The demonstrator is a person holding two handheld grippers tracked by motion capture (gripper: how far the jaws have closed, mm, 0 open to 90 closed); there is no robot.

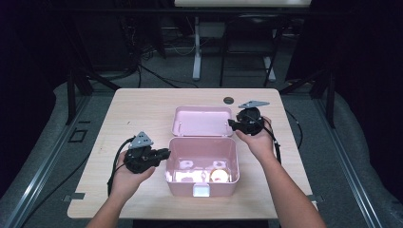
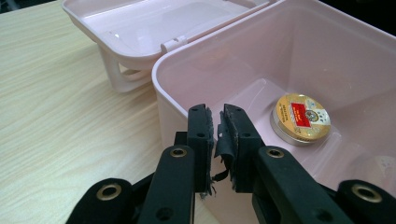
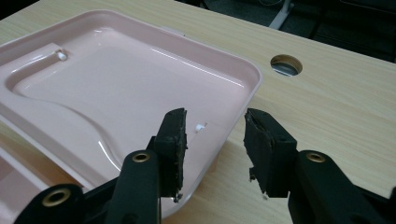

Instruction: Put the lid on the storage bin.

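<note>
A pink plastic box (image 1: 235, 159) stands open mid-table, its lid (image 1: 202, 121) laid back flat behind it. On the box's floor lies a round gold tin (image 2: 301, 119) with a red label, also seen from above as the gold tin (image 1: 219, 175), beside some white items (image 1: 187, 175). My left gripper (image 1: 165, 153) is level with the box's left wall. In the left gripper view, that left gripper (image 2: 215, 112) is shut on nothing just over the box rim (image 2: 159, 79). My right gripper (image 1: 232, 123) is open at the lid's right edge, its jaws astride the lid's corner (image 3: 243, 79).
The light wooden table (image 1: 138, 109) has a round cable hole (image 1: 229, 100) behind the lid, also seen as the hole (image 3: 286, 65). A white latch (image 1: 201, 191) sits on the box's front. Bare tabletop lies to the left and right of the box.
</note>
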